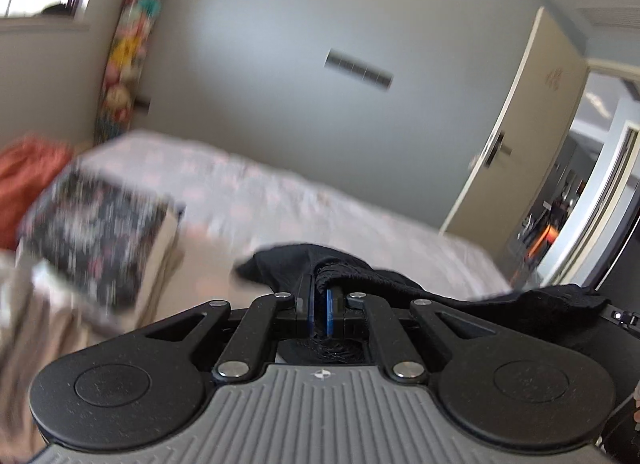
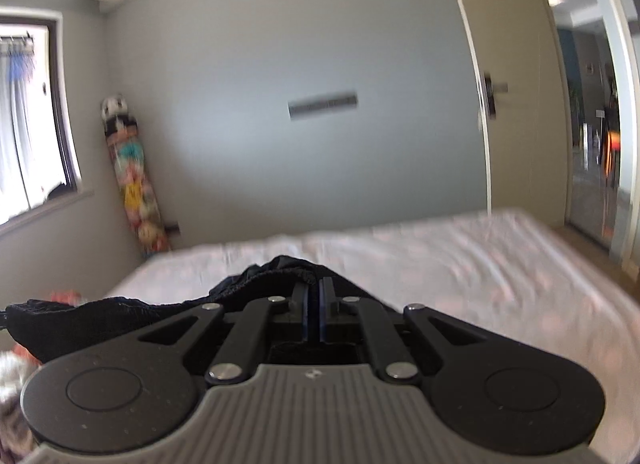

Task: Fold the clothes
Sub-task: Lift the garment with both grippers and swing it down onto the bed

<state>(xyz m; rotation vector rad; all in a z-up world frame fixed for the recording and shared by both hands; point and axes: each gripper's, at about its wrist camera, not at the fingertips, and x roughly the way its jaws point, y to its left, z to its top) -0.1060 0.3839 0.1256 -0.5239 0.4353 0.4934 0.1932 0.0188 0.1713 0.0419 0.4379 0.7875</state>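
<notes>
Above the bed (image 2: pixel 460 264), a black garment (image 2: pixel 100 322) is held up by both tools. The jaws of the left gripper (image 1: pixel 319 296) are pressed together on a bunched edge of the cloth, which is seen poking up between its blue pads (image 1: pixel 330 304). The jaws of the right gripper (image 2: pixel 314 296) are likewise pinched shut on another part of the same edge, with dark folds rising just in front of them.

The garment is stretched between the two tools, so its long axis runs sideways across the bed: in the left wrist view it trails off to the right, and in the right wrist view it trails off to the left. How much cloth hangs beneath cannot be told.

No container is seen in either view. On the bed, only the left wrist view shows a stack of folded clothes (image 1: pixel 96 240) with a dark flowered piece on top, and an orange cloth (image 1: pixel 28 183) beyond that stack. In the right wrist view only a blurred orange patch is visible at the near left of the bed.

A patterned board (image 2: pixel 132 183) is leant in the corner beyond the bed, beside a window (image 2: pixel 24 119). An open door (image 2: pixel 516 83) is seen to the right of the bed.
</notes>
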